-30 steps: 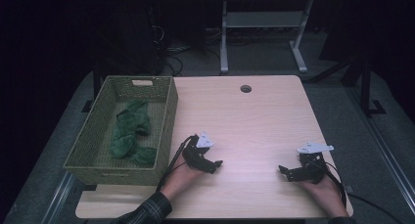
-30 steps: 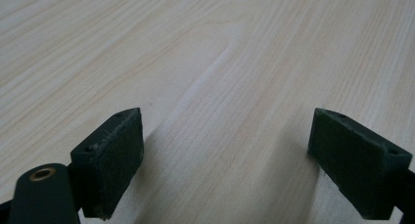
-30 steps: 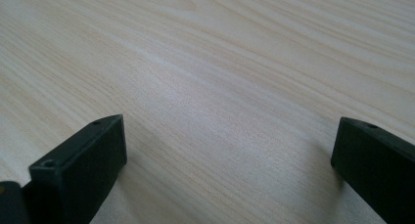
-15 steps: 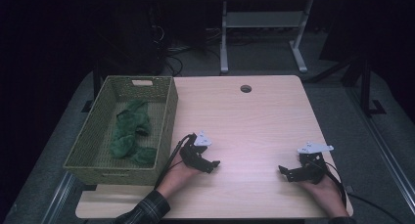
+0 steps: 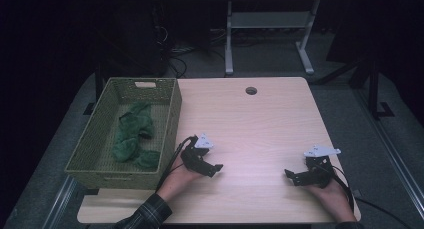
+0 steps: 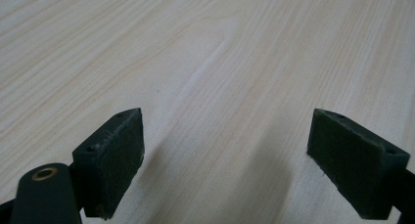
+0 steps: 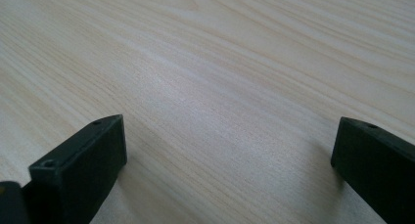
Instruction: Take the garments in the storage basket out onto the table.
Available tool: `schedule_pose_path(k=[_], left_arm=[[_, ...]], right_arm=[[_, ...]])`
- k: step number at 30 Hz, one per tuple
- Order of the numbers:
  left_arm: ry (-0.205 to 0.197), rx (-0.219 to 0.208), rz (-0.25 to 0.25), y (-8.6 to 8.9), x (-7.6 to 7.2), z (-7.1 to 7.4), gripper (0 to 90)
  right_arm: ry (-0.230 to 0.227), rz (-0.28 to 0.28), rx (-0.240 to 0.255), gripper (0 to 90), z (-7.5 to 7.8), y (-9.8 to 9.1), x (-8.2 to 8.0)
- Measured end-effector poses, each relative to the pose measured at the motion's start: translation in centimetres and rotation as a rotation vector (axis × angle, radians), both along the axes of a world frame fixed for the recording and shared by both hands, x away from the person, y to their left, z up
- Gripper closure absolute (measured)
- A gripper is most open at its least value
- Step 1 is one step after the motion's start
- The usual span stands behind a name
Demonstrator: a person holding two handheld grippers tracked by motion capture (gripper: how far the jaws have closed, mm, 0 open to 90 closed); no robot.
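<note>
Green wicker basket point(image 5: 95, 144) sits at table's point(image 5: 260, 124) left edge w/ crumpled green cloths point(image 5: 132, 136) inside; exact count hard to tell, they're bunched up. Left gripper point(image 5: 212, 168) rests just right of basket, jaws wide apart, empty. Right gripper point(image 5: 291, 175) near front right, jaws also spread, nothing btw them.

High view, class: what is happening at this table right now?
A person holds a gripper in each hand over a wooden table. The left gripper and right gripper both rest low near the front edge, fingers apart, holding nothing. Green cloths lie in the woven basket at the left.
</note>
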State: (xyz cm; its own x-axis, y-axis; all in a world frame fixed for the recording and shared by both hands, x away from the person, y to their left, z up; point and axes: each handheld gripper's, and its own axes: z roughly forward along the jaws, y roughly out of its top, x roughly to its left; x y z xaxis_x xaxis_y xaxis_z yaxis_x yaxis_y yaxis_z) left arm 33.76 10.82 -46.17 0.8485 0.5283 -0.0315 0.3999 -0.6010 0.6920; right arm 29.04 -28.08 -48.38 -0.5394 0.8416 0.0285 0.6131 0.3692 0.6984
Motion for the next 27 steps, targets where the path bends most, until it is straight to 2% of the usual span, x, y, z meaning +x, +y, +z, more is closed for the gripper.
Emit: schedule_pose_path(k=[7,15,27], left_arm=[[-0.012,-0.014,0.005,0.1,-0.1,0.6,13.5],[-0.013,-0.006,0.001,0.1,-0.2,0.9,13.5],[0.0,-0.004,0.001,0.1,-0.2,1.8,13.7]], right_arm=[[-0.001,0.003,0.0,0.0,0.0,0.0,0.0],[-0.001,0.003,0.001,0.0,0.0,0.0,0.0],[-0.001,0.003,0.0,0.0,0.0,0.0,0.0]])
